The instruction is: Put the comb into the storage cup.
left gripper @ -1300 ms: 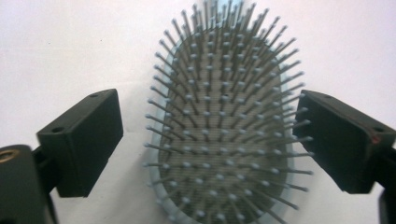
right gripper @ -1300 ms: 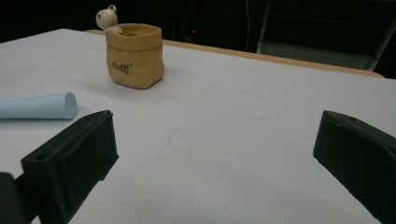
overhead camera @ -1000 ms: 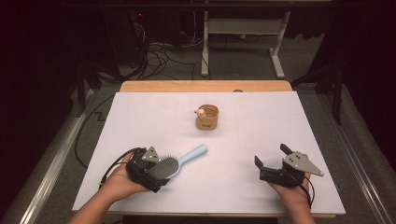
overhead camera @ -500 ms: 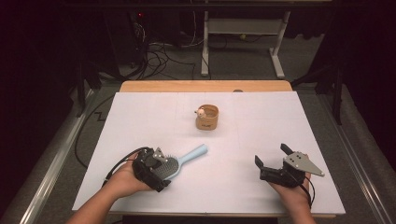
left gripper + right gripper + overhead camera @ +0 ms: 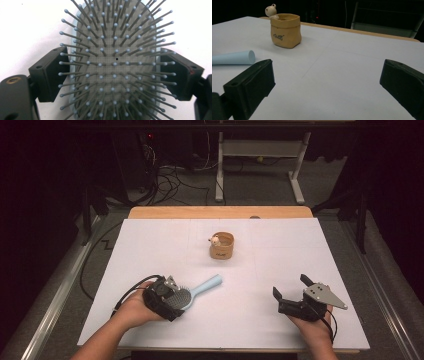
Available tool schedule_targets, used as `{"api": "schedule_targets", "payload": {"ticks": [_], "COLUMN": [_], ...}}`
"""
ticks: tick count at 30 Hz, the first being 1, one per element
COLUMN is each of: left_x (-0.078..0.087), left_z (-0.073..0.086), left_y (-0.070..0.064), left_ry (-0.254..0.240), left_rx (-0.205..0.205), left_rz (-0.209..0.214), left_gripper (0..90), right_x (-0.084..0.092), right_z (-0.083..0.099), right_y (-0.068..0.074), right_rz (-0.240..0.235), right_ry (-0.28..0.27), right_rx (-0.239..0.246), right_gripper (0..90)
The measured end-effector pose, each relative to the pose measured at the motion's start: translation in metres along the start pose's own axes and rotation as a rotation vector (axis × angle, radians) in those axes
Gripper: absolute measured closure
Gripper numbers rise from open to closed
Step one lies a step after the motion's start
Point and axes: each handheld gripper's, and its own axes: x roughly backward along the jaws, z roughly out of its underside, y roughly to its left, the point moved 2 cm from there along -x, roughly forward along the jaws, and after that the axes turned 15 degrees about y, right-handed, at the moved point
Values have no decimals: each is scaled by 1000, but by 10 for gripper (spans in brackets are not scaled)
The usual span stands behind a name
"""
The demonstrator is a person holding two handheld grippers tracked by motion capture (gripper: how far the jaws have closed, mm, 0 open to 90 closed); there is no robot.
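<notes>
Two black jaws of the left gripper (image 5: 167, 296) have just been closing on the hairbrush (image 5: 115, 62), now pinching its bristled head at both edges. Its pale blue handle points toward two o'clock on the white table (image 5: 240, 320), at seven o'clock from the tan pouch (image 5: 222, 246).

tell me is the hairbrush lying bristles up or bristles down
Bristles up. The hairbrush lies flat on the table, its pins rising toward the left gripper camera, with a jaw at each side of its head.
</notes>
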Motion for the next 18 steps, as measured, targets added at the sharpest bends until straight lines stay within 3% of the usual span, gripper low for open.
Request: {"api": "schedule_targets", "payload": {"ticks": [11,18], "left_x": [-1,0], "left_z": [-1,-1], "left_y": [0,0], "left_ry": [11,0], "left_rx": [-6,-23], "left_rz": [6,-2], "left_gripper": [146,196], "right_x": [0,0], "right_z": [0,0], "right_y": [-1,0], "right_rz": [-3,-3], "right_ry": [-1,0], "right_rx": [-3,-4], "right_gripper": [2,2]}}
